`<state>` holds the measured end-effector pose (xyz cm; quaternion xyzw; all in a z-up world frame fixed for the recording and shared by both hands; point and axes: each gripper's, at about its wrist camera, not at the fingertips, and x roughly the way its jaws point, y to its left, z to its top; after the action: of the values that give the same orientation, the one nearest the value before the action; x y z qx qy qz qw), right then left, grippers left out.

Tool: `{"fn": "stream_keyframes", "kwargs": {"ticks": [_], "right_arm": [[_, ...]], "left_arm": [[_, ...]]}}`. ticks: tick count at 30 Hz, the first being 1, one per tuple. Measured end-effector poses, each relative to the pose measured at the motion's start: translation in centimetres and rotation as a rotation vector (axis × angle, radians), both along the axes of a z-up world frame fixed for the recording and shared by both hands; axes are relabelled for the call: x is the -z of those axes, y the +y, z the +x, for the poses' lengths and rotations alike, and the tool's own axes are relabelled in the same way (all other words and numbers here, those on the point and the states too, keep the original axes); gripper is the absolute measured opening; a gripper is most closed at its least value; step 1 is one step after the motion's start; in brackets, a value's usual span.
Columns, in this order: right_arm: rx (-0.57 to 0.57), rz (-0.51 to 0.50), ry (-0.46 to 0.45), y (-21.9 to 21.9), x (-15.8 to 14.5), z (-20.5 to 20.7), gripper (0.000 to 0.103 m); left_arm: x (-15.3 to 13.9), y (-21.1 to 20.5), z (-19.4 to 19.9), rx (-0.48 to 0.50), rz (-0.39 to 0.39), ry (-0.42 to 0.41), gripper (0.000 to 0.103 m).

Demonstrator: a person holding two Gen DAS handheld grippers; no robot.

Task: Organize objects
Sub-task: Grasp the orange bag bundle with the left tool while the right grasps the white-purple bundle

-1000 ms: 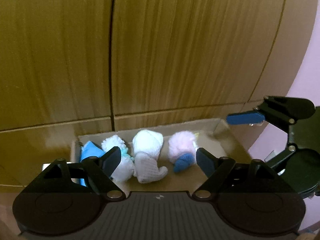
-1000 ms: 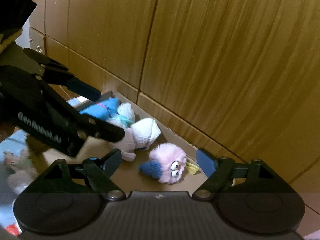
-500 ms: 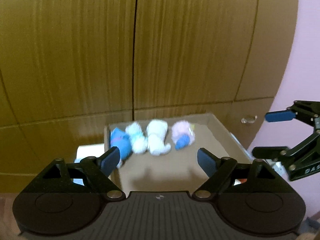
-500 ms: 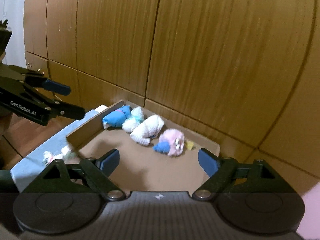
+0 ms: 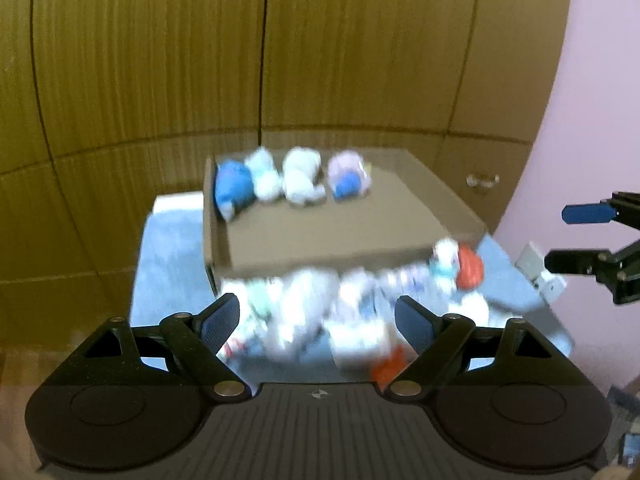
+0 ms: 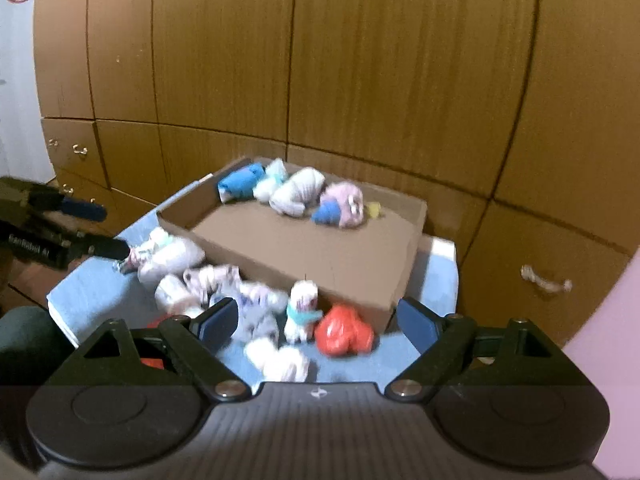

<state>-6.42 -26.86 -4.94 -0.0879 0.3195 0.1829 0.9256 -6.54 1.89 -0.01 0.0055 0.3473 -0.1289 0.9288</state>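
Observation:
A brown cardboard box [image 6: 352,268] [image 5: 328,236] sits on a light blue mat [image 6: 92,292]. Along its far wall lie a blue plush [image 6: 240,182], two white ones [image 6: 298,192] and a pink one [image 6: 344,206]. In front of the box lies a heap of several small plush toys, among them a red one [image 6: 344,330] and a white one with a teal scarf [image 6: 302,310]. My right gripper [image 6: 316,322] hangs open above this heap, nothing between its fingers. My left gripper [image 5: 316,322] is open too, over the blurred heap [image 5: 320,312]. Each gripper shows at the edge of the other's view.
Wooden cabinet doors [image 6: 360,60] rise right behind the box, with drawers and metal handles [image 6: 546,280] lower down. A pink wall [image 5: 592,100] stands at the right in the left wrist view. The blue mat's edges drop off on both sides.
Both grippers have pulled back from the box. The plush toys inside it look smaller, and the heap in front of the box has come into view.

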Motion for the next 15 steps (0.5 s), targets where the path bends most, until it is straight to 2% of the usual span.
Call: {"fn": "stream_keyframes", "kwargs": {"ticks": [6, 15], "right_arm": [[0.037, 0.055, 0.02, 0.3, 3.6, -1.9, 0.085], [0.031, 0.005, 0.007, 2.4, 7.1, -2.7, 0.082]], "left_arm": [[2.9, -2.4, -1.7, 0.027, 0.003, 0.046, 0.088], [4.9, -5.2, -1.6, 0.042, 0.026, 0.051, 0.088]]}}
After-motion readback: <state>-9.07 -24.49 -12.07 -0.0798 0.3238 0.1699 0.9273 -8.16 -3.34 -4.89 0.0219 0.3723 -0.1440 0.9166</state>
